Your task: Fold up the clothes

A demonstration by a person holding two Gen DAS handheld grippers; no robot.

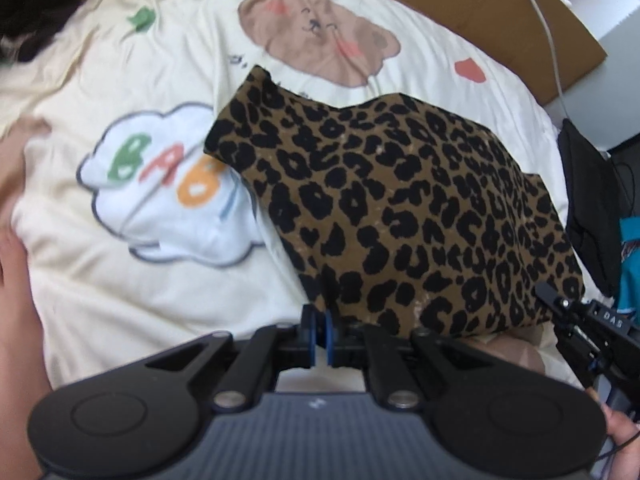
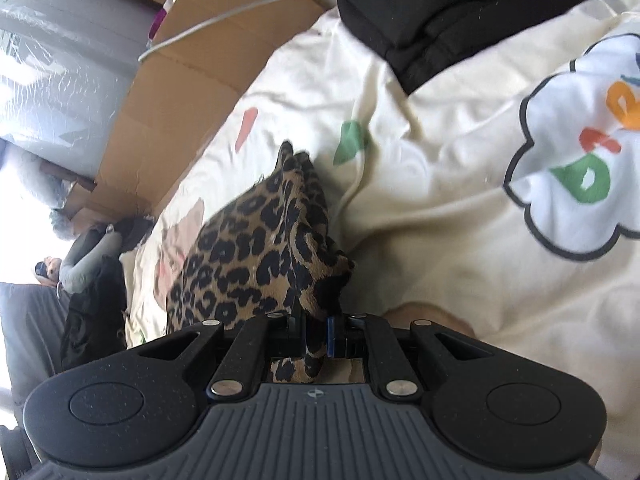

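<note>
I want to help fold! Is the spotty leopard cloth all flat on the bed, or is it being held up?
Held up. The leopard cloth hangs stretched between the left gripper and the right gripper, both pinching its edge above the cream bedsheet.

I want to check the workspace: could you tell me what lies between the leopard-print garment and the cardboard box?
In the left wrist view, only cream bedding with its bear print separates leopard-print garment from cardboard box.

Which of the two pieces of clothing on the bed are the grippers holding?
The leopard-print garment, pinched by the right gripper and the left gripper. The black garment lies untouched near the bed's edge.
</note>
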